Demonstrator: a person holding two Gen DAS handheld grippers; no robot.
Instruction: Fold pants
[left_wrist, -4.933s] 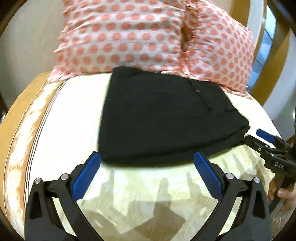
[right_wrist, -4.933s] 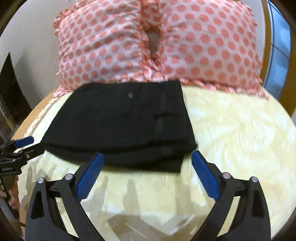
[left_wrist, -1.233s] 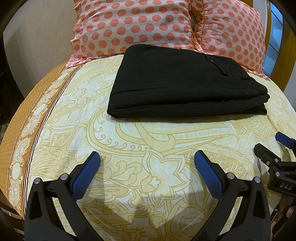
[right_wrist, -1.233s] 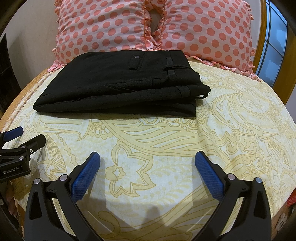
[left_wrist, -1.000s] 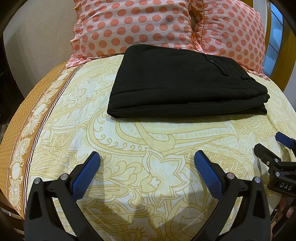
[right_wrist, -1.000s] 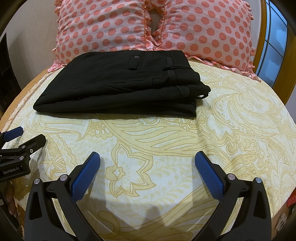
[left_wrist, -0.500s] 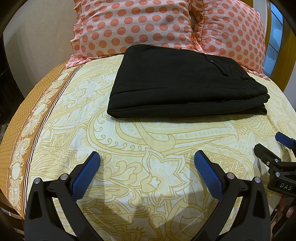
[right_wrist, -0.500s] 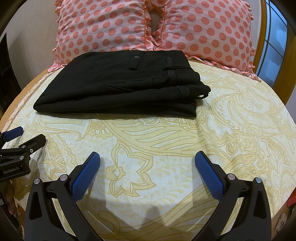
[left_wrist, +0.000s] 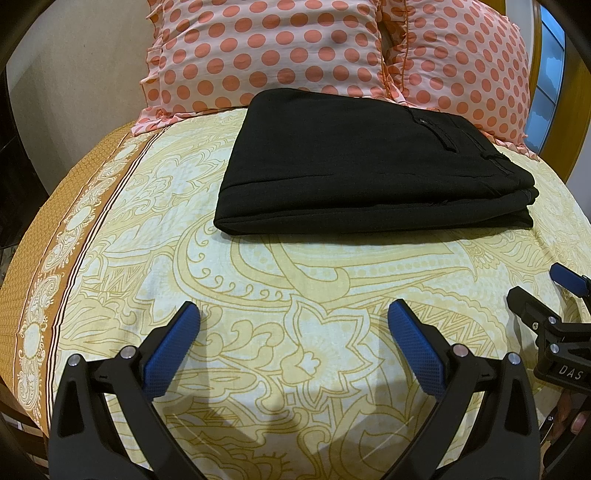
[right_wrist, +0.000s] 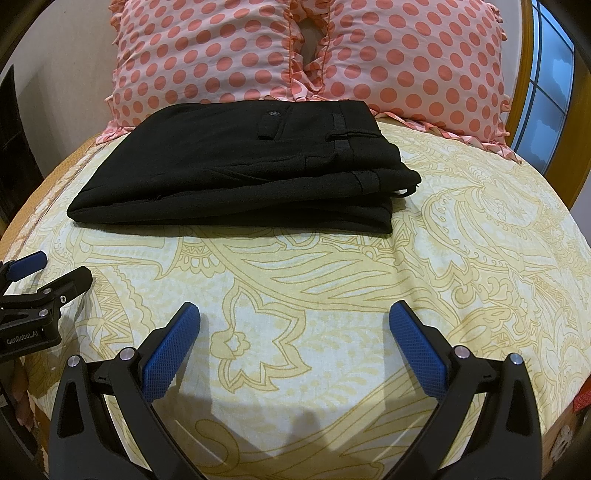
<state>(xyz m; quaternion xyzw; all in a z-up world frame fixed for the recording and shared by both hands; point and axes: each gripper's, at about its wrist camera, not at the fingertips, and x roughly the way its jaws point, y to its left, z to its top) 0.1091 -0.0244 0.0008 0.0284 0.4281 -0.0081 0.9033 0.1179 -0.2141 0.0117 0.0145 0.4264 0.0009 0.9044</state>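
The black pants (left_wrist: 362, 162) lie folded in a flat rectangular stack on the yellow patterned bed sheet (left_wrist: 295, 280), just in front of the pillows. They also show in the right wrist view (right_wrist: 243, 173), waistband and belt loops to the right. My left gripper (left_wrist: 293, 314) is open and empty, well back from the near edge of the pants. My right gripper (right_wrist: 293, 314) is open and empty too, equally far back. Each gripper shows at the edge of the other's view: the right one (left_wrist: 535, 291) and the left one (right_wrist: 48, 271).
Two pink polka-dot pillows (right_wrist: 306, 51) stand against the wall behind the pants. The sheet's brown border (left_wrist: 55, 236) runs along the bed's left edge. A wooden-framed window (right_wrist: 546, 81) is at the far right.
Both grippers pulled back from the edge of the pants about five seconds ago. Over the last second nothing has moved.
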